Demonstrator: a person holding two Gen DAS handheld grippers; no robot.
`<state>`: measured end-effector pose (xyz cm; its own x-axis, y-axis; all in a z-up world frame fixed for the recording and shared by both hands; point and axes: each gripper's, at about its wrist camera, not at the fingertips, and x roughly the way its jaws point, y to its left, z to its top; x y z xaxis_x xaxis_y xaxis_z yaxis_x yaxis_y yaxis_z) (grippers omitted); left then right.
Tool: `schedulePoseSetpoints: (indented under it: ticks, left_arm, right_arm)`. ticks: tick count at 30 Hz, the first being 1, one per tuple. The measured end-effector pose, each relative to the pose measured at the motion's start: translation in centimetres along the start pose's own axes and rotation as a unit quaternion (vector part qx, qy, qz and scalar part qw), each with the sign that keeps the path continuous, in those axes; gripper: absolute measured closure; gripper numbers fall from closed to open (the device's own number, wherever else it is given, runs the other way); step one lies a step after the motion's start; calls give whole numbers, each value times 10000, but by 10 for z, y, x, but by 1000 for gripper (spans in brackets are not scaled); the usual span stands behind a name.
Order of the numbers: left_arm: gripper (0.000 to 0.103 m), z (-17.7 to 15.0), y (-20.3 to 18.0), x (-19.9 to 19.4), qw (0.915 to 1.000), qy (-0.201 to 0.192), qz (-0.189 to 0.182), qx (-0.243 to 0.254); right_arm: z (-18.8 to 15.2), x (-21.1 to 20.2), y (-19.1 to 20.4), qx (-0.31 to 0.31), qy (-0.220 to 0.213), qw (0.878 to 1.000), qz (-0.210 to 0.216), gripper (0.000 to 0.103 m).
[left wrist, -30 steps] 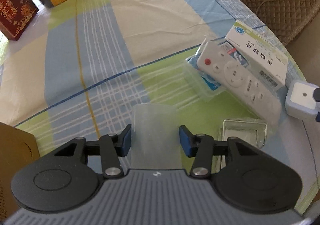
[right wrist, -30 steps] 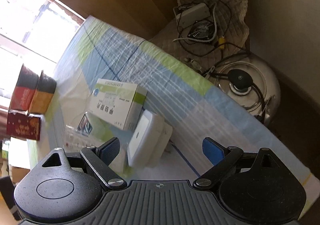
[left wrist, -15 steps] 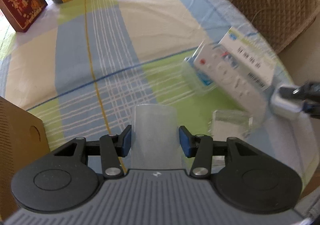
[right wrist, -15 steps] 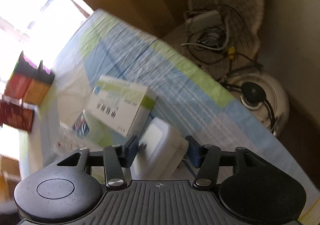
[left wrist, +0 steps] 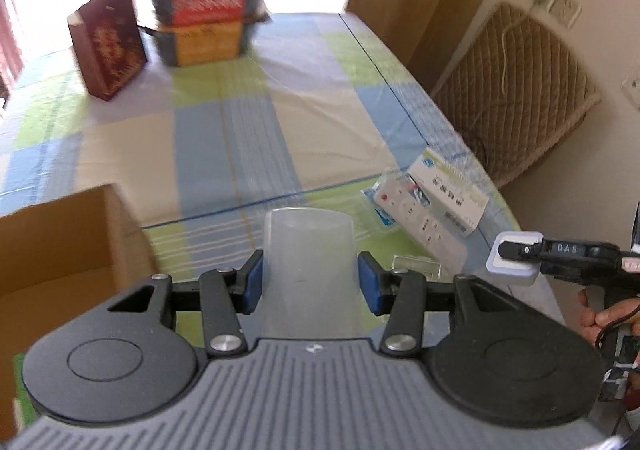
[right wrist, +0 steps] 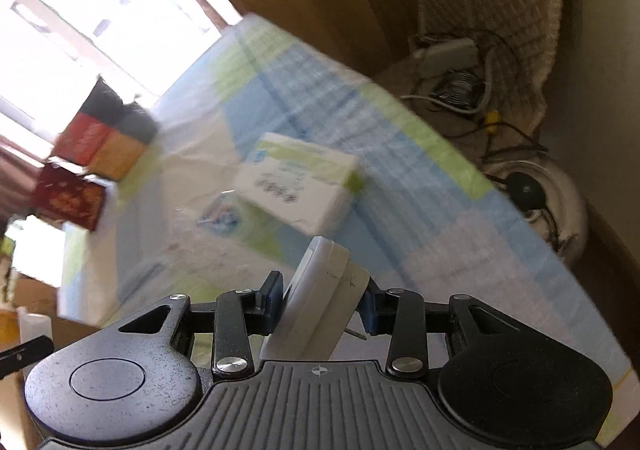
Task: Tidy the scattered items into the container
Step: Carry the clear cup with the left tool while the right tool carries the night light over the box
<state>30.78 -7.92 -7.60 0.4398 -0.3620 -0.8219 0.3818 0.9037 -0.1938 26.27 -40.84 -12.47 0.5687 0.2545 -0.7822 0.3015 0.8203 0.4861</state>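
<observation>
Left gripper (left wrist: pixel 310 282) clamps a translucent cup (left wrist: pixel 309 262), right gripper (right wrist: pixel 322 304) grips a white plug adapter (right wrist: pixel 320 298); both apparently destined for the cardboard box (left wrist: pixel 60 242) at the table's near-left edge.

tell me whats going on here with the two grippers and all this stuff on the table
A person is tidying a table with two handheld grippers. The left gripper is shut on a translucent plastic cup, with the open cardboard box just to its left. The right gripper is shut on a white plug adapter. A medicine box and a power strip lie on the checked tablecloth.
</observation>
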Motion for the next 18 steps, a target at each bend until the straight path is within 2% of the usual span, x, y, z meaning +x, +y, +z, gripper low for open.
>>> schedulePoseSetpoints:
  ticks: [7, 13, 18]
  left_arm:
    - [60, -14, 48, -71, 9986, -359, 304, -222]
    - [60, -38, 100, -120, 9947, -416, 848, -404]
    - [60, -59, 140, -153, 9898, -452, 1213, -599]
  right_arm:
    - [-16, -10, 90, -685, 242, 9936, 865, 62]
    - [-40, -8, 183, -1404, 516, 9765, 1549, 62]
    - [-65, 0, 236, -1811, 751, 9623, 1884, 62]
